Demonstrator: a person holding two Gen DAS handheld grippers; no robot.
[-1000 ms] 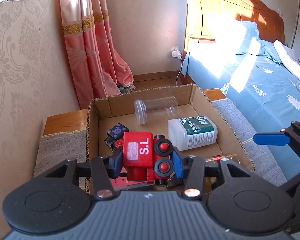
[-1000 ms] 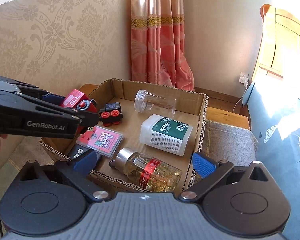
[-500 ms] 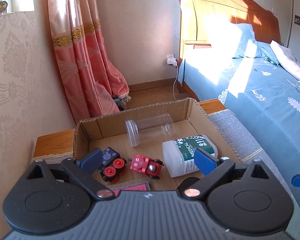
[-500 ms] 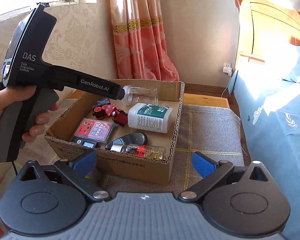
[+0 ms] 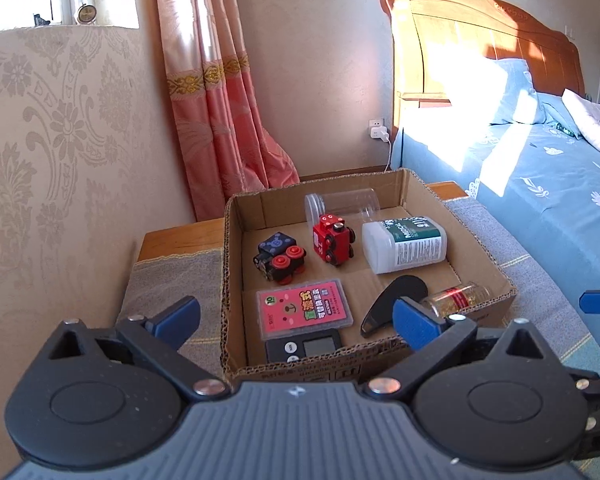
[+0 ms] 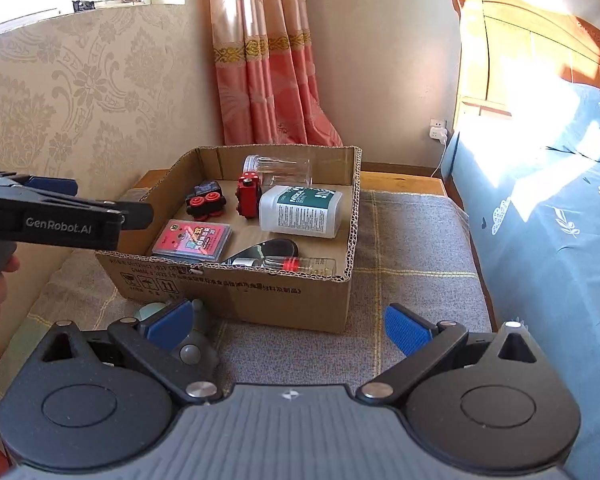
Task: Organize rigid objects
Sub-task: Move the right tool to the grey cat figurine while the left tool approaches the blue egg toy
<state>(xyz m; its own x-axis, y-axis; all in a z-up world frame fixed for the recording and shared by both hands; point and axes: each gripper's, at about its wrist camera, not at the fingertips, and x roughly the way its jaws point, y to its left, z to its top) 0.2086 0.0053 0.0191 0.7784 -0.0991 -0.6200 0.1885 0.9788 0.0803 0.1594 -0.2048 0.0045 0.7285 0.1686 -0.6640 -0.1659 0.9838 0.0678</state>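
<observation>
Right wrist view: both hand-held grippers, left [image 5: 294, 318] and right [image 6: 288, 326], gape empty; approach the grey toy [image 6: 190, 344] beside the box [image 6: 236, 292] squarely.

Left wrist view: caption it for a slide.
Open left gripper above a cardboard box holding toy trains, bottles, and a pink card case.
</observation>
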